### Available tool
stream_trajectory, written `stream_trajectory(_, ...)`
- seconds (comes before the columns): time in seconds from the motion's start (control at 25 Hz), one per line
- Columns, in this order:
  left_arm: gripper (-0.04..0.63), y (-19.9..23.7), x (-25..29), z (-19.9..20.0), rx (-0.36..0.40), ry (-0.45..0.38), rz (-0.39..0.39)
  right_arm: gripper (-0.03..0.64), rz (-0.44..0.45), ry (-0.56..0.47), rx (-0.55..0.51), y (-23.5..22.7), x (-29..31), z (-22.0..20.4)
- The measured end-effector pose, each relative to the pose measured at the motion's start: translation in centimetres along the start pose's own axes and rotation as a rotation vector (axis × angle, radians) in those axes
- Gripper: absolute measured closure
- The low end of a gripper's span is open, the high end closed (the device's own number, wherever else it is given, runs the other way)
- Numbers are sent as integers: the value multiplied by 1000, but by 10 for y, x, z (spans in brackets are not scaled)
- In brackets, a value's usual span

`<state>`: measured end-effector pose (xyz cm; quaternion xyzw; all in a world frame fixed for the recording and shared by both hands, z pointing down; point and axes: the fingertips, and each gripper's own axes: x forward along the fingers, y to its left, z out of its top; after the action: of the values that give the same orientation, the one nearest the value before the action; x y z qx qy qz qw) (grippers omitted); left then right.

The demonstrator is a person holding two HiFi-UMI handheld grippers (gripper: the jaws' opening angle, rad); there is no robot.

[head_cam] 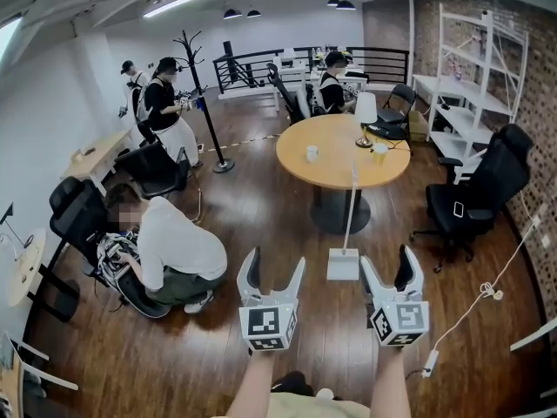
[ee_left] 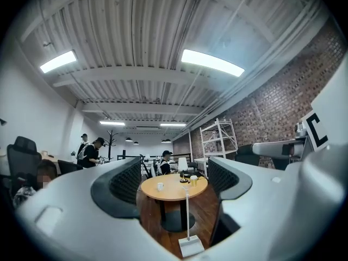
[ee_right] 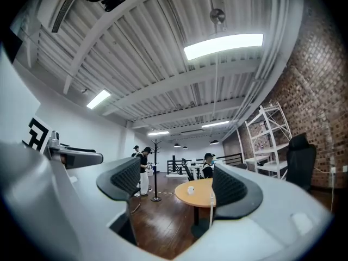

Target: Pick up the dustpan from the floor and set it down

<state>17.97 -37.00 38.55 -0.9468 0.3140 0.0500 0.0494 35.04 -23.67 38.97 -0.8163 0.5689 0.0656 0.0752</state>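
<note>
Dustpan (head_cam: 343, 265) stands upright on the floor (head_cam: 261, 207) beside the desk (head_cam: 335, 151); left gripper (head_cam: 274, 273) and right gripper (head_cam: 389, 273) hover near it, fingers released, both empty.

Open dark wooden floor (head_cam: 261, 212) surrounds the white long-handled dustpan (head_cam: 343, 266) before the round wooden table (head_cam: 342, 151). A black office chair (head_cam: 474, 190) blocks the table's right, a crouching person (head_cam: 174, 251) its left.

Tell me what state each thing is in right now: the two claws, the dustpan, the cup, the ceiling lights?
Left gripper: open, empty.
Right gripper: open, empty.
Dustpan: on the floor, handle upright, untouched.
Cup: upright on the round table.
Ceiling lights: on.
</note>
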Motion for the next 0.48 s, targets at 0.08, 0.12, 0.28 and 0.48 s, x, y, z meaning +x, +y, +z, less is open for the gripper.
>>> stream_trajectory(0.08,230,0,21,-8,-6,8,-2,215,1,8,2,-10,16,-9)
stream_trajectory(0.12,230,1,32,-13,-9,9,-6,215,0,11,0,-15,24,-14)
stream_trajectory(0.28,230,10,81,-35,-23,20,-25,215,-6,36,-7,-30,71,-39)
stream_trajectory(0.48,230,40,164,-49,-38,22,-48,215,4,48,-17,-41,161,-54)
